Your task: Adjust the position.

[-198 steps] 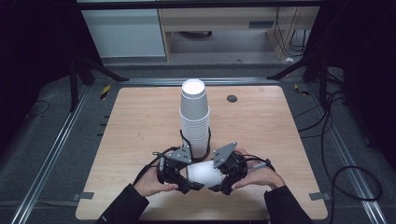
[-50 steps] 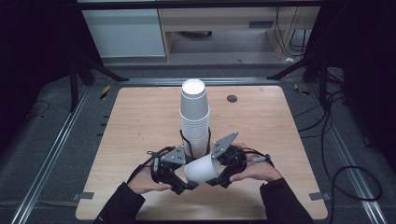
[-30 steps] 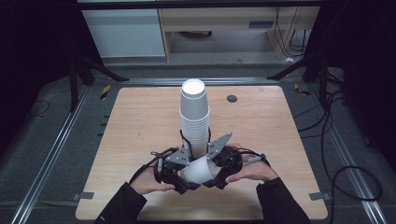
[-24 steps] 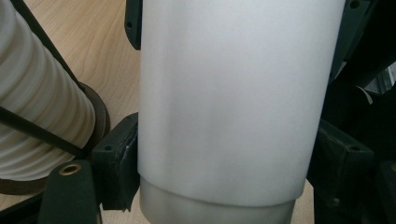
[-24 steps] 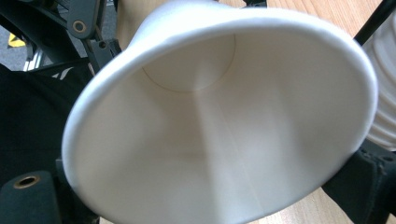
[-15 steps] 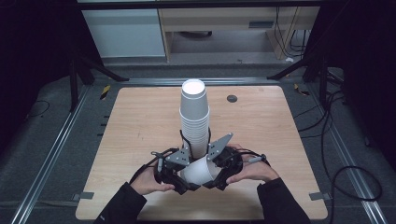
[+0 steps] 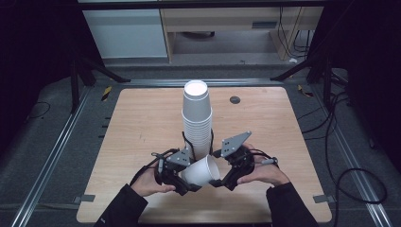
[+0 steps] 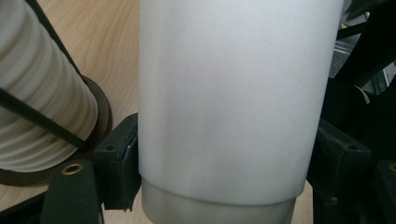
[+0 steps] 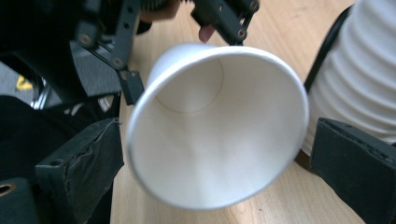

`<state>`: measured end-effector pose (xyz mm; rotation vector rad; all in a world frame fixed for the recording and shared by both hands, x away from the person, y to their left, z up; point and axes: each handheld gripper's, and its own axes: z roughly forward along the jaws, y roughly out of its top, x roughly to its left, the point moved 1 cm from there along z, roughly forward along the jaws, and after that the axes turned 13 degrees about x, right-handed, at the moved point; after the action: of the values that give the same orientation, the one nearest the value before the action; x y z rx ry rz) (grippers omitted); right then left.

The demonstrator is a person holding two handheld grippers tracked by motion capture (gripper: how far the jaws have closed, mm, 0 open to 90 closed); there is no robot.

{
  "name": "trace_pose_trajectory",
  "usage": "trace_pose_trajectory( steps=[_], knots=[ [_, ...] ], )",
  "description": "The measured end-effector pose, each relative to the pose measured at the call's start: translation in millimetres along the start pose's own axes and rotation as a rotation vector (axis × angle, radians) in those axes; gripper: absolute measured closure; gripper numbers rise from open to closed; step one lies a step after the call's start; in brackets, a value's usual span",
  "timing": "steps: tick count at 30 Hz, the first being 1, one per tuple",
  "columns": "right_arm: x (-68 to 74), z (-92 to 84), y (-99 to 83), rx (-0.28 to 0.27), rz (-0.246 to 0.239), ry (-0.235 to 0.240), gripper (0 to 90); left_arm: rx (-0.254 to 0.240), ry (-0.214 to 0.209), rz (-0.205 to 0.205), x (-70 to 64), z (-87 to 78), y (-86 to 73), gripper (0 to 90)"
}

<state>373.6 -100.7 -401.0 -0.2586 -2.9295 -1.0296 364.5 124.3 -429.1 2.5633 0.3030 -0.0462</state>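
Left gripper (image 7: 187, 182): jaws have just been closing, and its pads (image 8: 119, 163) now press both sides of 1 loose white paper cup (image 7: 202, 171), near the cup's base. In the left gripper view the cup wall runs straight up between the 2 black jaws, contact on each flank.

Right gripper (image 7: 218, 179): its jaws straddle the cup's open rim. In the right gripper view the left pad (image 9: 88, 161) sits at the rim edge and the right one stands just off it; cannot tell if they actually press.

Cup lies tilted on its side, held off the table (image 7: 142, 123), mouth toward the right gripper, base toward the left. It sits between both grippers near the middle of the table's near edge.

Just behind it: a tall stack of white cups (image 7: 196, 118) upright in a black wire holder, roughly table centre. The ribbed rims of the stack show beside the held cup in both gripper views, close but apart.

1 small dark round disc (image 7: 235, 100) near the far edge, right of the stack, well apart.
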Motion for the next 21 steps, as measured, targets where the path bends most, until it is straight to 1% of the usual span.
trace_pose_trajectory(
  steps=[2,3,4,5,6,8,10,11,12,15,17,20,21],
  knots=[
    [0.0,-5.6,-2.8,-0.03,0.006,-0.003,3.5,0.0,0.006,-0.007,1.8,-1.0,-1.3,22.5],
    [0.0,-11.7,-6.6,-0.061,0.025,-0.006,3.7,-0.004,0.009,-0.012,2.7,-1.5,-2.0,22.5],
    [0.0,-11.7,-6.6,-0.061,0.025,-0.006,3.7,0.0,0.015,-0.013,3.8,-2.6,-2.6,22.5],
    [-0.1,-14.4,-8.5,-0.072,0.033,-0.017,3.7,-0.005,0.017,-0.017,4.5,-3.3,-3.2,22.4],
    [-0.1,-18.8,-12.2,-0.088,0.051,-0.028,3.8,-0.012,0.018,-0.022,5.2,-4.0,-3.7,22.4],
    [-0.1,-20.6,-13.9,-0.098,0.058,-0.035,3.8,-0.019,0.021,-0.028,5.8,-6.2,-4.4,22.4],
    [-0.3,-23.3,-17.5,-0.117,0.077,-0.042,3.7,-0.027,0.023,-0.024,6.7,-8.3,-4.6,22.3],
    [-0.3,-23.8,-18.5,-0.122,0.081,-0.046,3.7,-0.042,0.023,-0.033,6.3,-8.4,-4.6,22.4],
    [-0.4,-24.5,-19.7,-0.127,0.088,-0.053,3.7,-0.046,0.022,-0.028,6.7,-9.5,-4.6,22.3],
    [-0.7,-24.6,-22.2,-0.145,0.103,-0.049,3.5,-0.077,0.022,-0.037,5.0,-10.9,-3.7,22.3],
    [-0.6,-23.4,-22.6,-0.155,0.108,-0.045,3.5,-0.079,0.019,-0.031,3.8,-11.4,-2.6,22.3],
    [-0.3,-20.9,-21.5,-0.159,0.116,-0.044,3.3,-0.081,0.031,-0.028,1.6,-11.1,-0.6,22.3],
    [-0.2,-19.8,-21.1,-0.166,0.117,-0.034,3.3,-0.087,0.032,-0.028,1.0,-11.4,0.2,22.3]
  ],
)
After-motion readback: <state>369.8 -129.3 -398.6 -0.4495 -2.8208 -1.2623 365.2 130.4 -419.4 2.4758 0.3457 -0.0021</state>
